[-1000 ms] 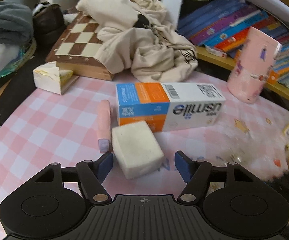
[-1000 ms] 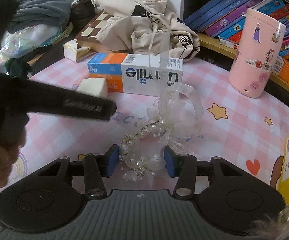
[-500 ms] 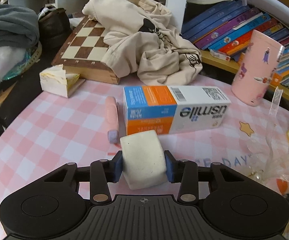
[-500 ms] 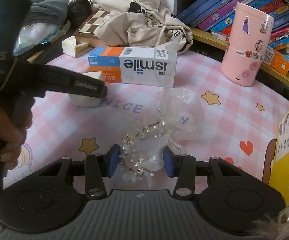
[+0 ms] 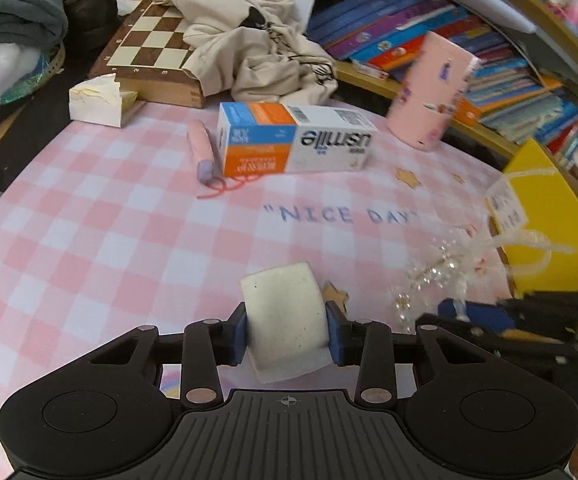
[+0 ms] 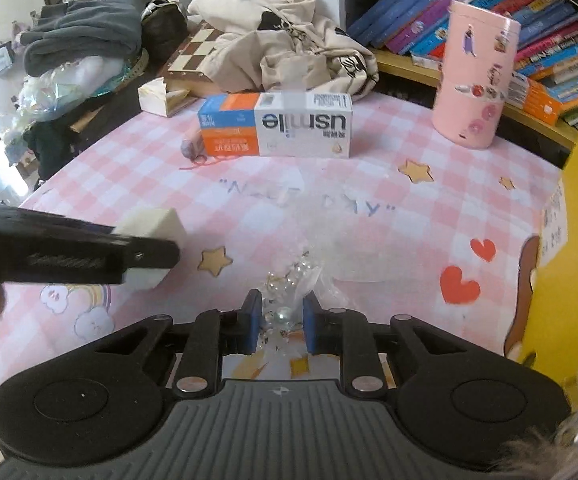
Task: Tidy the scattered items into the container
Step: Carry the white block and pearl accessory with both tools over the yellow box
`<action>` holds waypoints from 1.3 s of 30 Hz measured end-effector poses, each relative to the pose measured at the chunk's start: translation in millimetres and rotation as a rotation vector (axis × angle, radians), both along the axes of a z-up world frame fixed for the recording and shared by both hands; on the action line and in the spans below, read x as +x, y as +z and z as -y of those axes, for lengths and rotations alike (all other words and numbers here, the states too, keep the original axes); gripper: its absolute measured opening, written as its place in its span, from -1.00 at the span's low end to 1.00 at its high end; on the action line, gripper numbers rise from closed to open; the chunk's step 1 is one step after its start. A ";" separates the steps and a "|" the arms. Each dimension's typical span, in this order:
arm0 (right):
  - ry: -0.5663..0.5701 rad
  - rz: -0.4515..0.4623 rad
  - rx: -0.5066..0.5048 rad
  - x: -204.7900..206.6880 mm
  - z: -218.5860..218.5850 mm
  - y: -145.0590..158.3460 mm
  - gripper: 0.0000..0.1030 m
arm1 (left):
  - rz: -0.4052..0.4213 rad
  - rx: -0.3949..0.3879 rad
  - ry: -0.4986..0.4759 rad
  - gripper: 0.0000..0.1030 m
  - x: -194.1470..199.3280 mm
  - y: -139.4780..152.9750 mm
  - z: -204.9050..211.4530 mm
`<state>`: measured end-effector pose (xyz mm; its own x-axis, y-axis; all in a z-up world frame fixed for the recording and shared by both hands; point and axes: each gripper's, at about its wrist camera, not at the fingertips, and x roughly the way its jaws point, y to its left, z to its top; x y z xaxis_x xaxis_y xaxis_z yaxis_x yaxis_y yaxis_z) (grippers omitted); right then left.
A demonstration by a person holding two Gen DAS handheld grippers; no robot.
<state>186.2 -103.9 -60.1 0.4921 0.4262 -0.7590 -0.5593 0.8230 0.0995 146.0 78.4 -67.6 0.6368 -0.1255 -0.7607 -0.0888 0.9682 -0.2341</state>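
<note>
Pink-and-white checked tablecloth (image 5: 89, 248) printed "NICE DAY", bookshelf (image 6: 549, 40) at the back.

Left gripper (image 5: 287, 332): blue pads clenched on a white sponge block (image 5: 285, 320), block bowed between them, raised off the cloth, nearer the camera than the "NICE DAY" lettering.

Right gripper (image 6: 279, 322): pads clamped tight on a beaded hair ornament (image 6: 289, 280), clear beads and pearls bunched between them, sheer ribbon trailing forward over the lettering. Motion blur on the ribbon. In the left wrist view, same ornament (image 5: 441, 268) beside the yellow container (image 5: 549, 220), ribbon loops lying against its wall.

Yellow container at the right edge of the cloth, right of the lettering; inside not visible.

Beyond the lettering: usmile toothbrush box (image 5: 293, 144) lying flat. Pink cylinder with a purple end (image 5: 201, 152) just left of the box, a loop of red thread (image 5: 225, 186) by its near end. Pink stickered tumbler (image 6: 475, 80) upright, right of the box. Behind the box, cream hoodie (image 5: 249, 40) heaped over a chessboard case (image 5: 149, 52); tissue box (image 5: 97, 100) left of that.
</note>
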 end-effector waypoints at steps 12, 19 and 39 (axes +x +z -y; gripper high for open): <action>-0.031 -0.012 0.010 -39.5 13.8 9.8 -0.62 | 0.043 -0.033 -0.024 -0.29 -36.0 20.3 4.8; -0.030 0.036 0.027 -59.9 16.1 26.1 -0.63 | 0.068 -0.041 -0.051 -0.29 -48.0 29.5 10.6; -0.083 0.119 0.033 -107.7 26.6 46.1 -0.63 | 0.148 -0.034 -0.106 -0.29 -88.9 51.7 17.0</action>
<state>78.4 -130.5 -14.1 0.6128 0.4040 -0.6791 -0.4986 0.8644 0.0643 57.1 61.4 -15.9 0.7235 -0.2216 -0.6538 0.0511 0.9617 -0.2694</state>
